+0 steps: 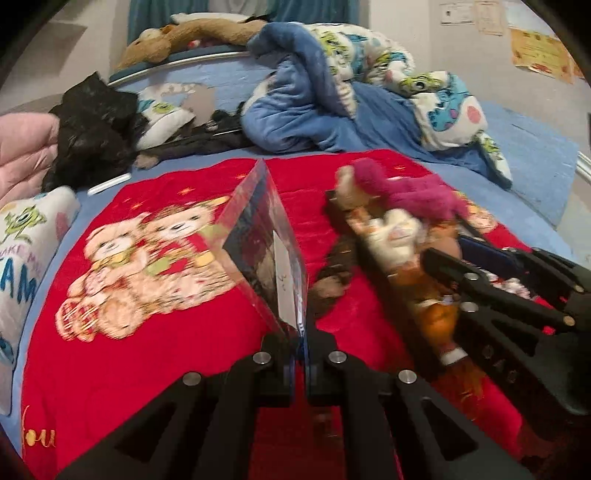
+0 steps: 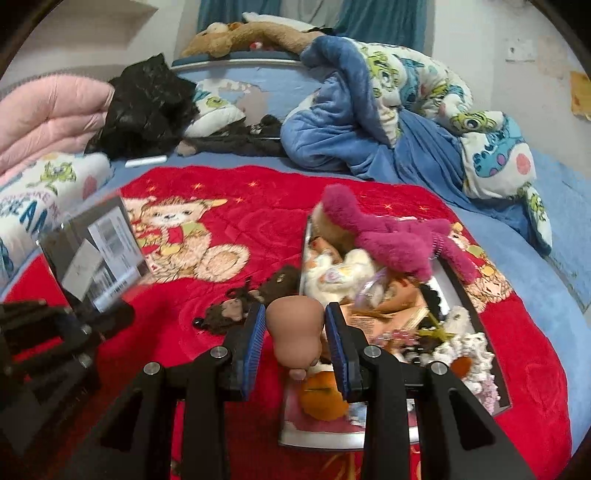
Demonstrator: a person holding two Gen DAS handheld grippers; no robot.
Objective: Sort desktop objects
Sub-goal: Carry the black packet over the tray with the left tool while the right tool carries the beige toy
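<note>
My left gripper (image 1: 301, 354) is shut on the bottom edge of a clear flat case (image 1: 266, 251) with a printed card inside, held up edge-on over the red bear blanket (image 1: 147, 332). In the right wrist view the same case (image 2: 96, 251) shows a barcode label, with the left gripper (image 2: 88, 317) under it. My right gripper (image 2: 295, 317) has its blue pads closed on a tan gourd-shaped toy (image 2: 293, 332), above the near end of a silver tray (image 2: 321, 437) heaped with small toys. A pink plush (image 2: 391, 240) lies on top of that heap.
A small brown monkey plush (image 2: 236, 310) lies on the blanket left of the tray. Behind are rumpled blue bedding (image 2: 351, 129), a black bag (image 2: 147, 103), a pink quilt (image 2: 48, 110), a white stick (image 2: 146, 161) and a brown plush (image 2: 251, 35) at the headboard.
</note>
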